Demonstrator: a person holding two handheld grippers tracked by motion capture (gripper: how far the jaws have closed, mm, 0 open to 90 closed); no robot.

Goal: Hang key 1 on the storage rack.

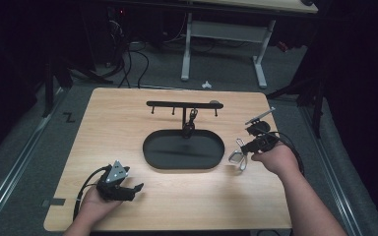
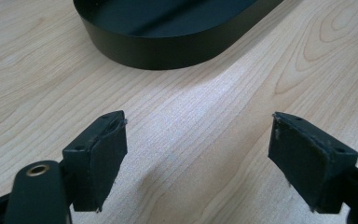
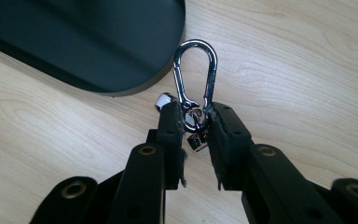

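Chromed metal is being shown at the right of the high view, where a small carabiner keyring (image 1: 237, 156) is being held by the right gripper (image 1: 244, 148) just off the right end of the black oval tray (image 1: 153, 158), above the pale wooden table (image 1: 128, 118); behind the tray a black hook rack (image 1: 183, 104) is standing with something small and dark hanging from its post, too small to be identified. The left gripper (image 1: 130, 189) is being rested near the front left of the table, well apart from the tray. In the left gripper view, its jaws are being kept wide apart with nothing but bare wood between them, the tray wall (image 2: 168, 49) lying ahead. In the right gripper view, the jaws are being pressed closed on the swivel end of the carabiner (image 3: 196, 74), the loop projecting forward beyond the pads (image 3: 171, 140) and small metal pieces dangling between them, close beside the tray rim (image 3: 121, 88). The piece is being judged light, stiff and hard, with a polished surface likely to be slippery against the pads; it is probably being best taken across the narrow swivel neck or the flat sides of the loop, since a hold on the rounded bow would likely be letting it pivot or slide out.
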